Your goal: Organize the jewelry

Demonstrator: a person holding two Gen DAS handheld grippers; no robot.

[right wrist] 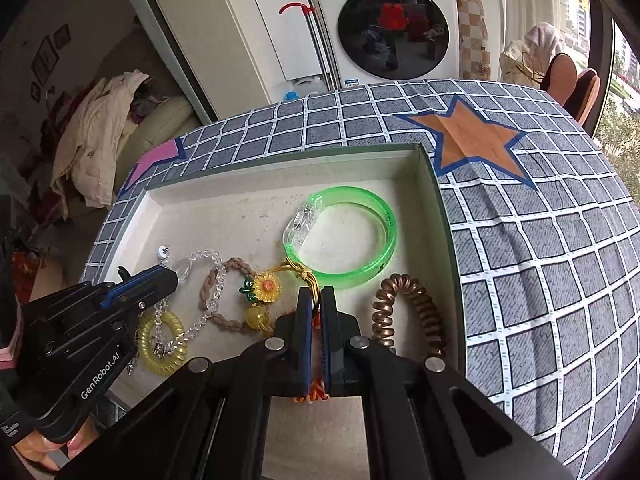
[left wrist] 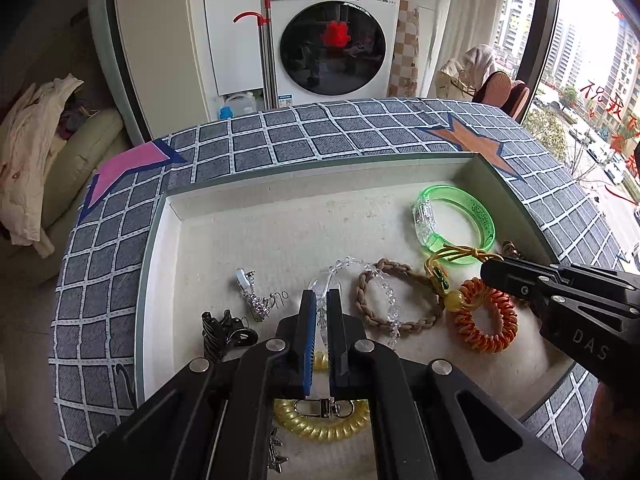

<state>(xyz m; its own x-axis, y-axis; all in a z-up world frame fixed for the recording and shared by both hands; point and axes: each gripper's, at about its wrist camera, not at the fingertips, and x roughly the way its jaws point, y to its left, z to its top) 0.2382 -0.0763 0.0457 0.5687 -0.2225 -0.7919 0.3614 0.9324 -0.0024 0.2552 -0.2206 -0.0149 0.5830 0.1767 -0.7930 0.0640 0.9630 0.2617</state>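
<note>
A shallow white box (left wrist: 280,196) (right wrist: 224,188) holds the jewelry. My left gripper (left wrist: 321,298) (right wrist: 166,274) is shut on the clear bead bracelet (left wrist: 382,280) (right wrist: 212,276). My right gripper (right wrist: 317,294) (left wrist: 490,270) is shut on the yellow cord of the sunflower charm (right wrist: 266,286) (left wrist: 456,300), above the orange spiral band (left wrist: 480,318). A green bangle (left wrist: 456,224) (right wrist: 348,236), a braided tan bracelet (left wrist: 400,300) (right wrist: 228,300), a yellow spiral band (left wrist: 320,420) (right wrist: 162,344) and a copper spiral band (right wrist: 412,312) lie in the box.
The box sits on a grey checked cloth (left wrist: 320,132) (right wrist: 540,260) with a pink star (left wrist: 128,164) and an orange star (right wrist: 472,136). A silver chain charm (left wrist: 252,292) and black clips (left wrist: 220,332) lie at the box's left. A washing machine (left wrist: 332,36) stands behind.
</note>
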